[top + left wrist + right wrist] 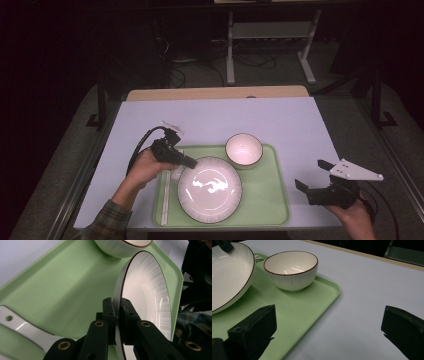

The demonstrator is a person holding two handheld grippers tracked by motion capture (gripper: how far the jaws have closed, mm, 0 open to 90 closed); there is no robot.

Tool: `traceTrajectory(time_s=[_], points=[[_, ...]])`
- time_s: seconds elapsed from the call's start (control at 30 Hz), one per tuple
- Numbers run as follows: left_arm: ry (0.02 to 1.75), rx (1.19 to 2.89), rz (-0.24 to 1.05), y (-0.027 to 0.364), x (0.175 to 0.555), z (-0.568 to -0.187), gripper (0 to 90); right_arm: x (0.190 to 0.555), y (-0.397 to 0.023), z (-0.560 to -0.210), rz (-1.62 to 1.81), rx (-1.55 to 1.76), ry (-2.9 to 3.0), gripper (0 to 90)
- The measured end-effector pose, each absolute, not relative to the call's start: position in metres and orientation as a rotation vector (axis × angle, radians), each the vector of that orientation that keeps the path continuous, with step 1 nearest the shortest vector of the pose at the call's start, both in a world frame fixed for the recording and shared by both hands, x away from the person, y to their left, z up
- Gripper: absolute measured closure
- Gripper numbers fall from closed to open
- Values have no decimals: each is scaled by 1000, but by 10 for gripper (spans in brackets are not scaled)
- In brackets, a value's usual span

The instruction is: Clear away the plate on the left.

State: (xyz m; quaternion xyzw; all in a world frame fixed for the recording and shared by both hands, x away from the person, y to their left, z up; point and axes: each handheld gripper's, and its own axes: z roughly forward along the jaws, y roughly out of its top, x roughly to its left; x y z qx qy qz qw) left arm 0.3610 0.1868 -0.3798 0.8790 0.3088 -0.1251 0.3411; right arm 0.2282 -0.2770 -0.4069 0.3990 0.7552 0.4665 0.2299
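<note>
The left gripper [117, 315] has its jaws pinched on the rim of the white plate [210, 189], which sits on the green tray [265, 200], just in front of the bowl [244, 150]. The grip looks thin: only the rim's edge is between the pads, so the glossy plate might slip or swing if it is lifted, knocking the bowl or the white spoon [27, 328] beside it. The right gripper [314, 179] hangs open beside the tray, empty.
</note>
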Motion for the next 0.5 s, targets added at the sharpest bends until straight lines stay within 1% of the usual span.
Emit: traceTrajectory(time_s=[0.2,0.27,0.33,0.5], points=[[797,2325,-291,178,361,-392,864,228,-276,-407,1284,1093,2081,0],[795,2347,-254,175,361,-396,865,229,-277,-408,1282,1094,2081,0],[796,2341,-239,173,361,-400,861,229,-277,-408,1283,1098,2081,0],[794,2398,-186,167,360,-407,842,228,-276,-408,1281,1094,2083,0]])
